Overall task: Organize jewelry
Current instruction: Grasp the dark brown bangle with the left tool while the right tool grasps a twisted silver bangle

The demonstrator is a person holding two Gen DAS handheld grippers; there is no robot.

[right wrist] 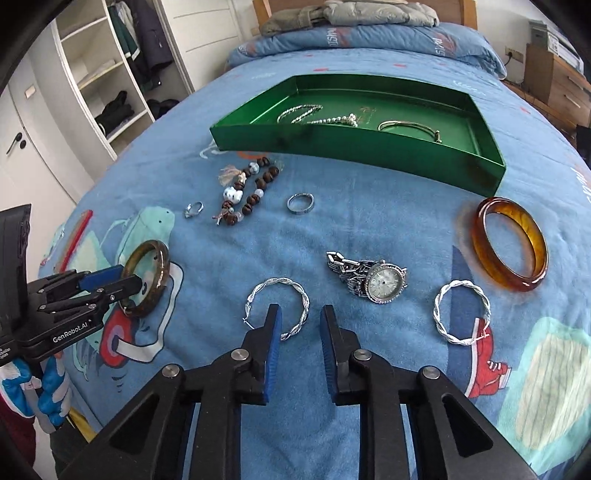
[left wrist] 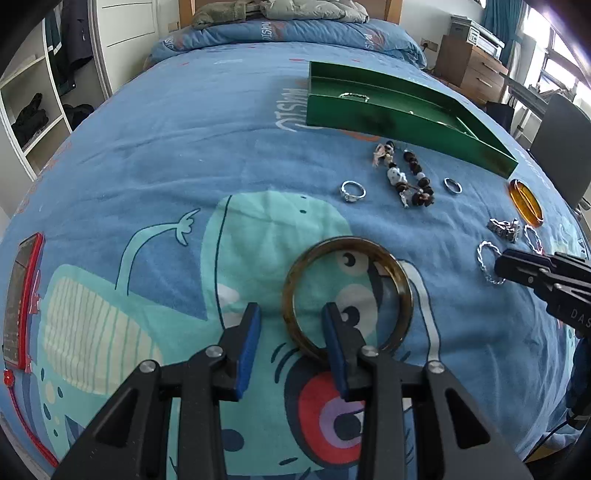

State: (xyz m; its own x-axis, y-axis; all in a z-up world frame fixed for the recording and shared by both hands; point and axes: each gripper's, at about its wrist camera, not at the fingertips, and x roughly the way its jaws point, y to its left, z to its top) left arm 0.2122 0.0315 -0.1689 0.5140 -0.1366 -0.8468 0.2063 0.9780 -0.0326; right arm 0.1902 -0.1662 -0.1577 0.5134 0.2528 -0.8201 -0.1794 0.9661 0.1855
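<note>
A dark brown-green bangle (left wrist: 347,295) lies on the blue bedspread. My left gripper (left wrist: 291,314) is open, its jaws straddling the bangle's near rim; it also shows in the right wrist view (right wrist: 125,277). My right gripper (right wrist: 299,314) is open and empty above a twisted silver hoop (right wrist: 277,306). A silver watch (right wrist: 373,278), a second silver hoop (right wrist: 461,314), an amber bangle (right wrist: 511,243), two rings (right wrist: 301,203) (right wrist: 194,209) and a beaded bracelet (right wrist: 247,195) lie on the bed. A green tray (right wrist: 332,138) holds chains and a thin bangle.
A red-edged phone (left wrist: 22,299) lies at the bed's left edge. Pillows and folded bedding (left wrist: 280,11) sit at the head. An open wardrobe (right wrist: 110,74) stands left, wooden drawers (left wrist: 469,70) and a chair (left wrist: 561,147) right.
</note>
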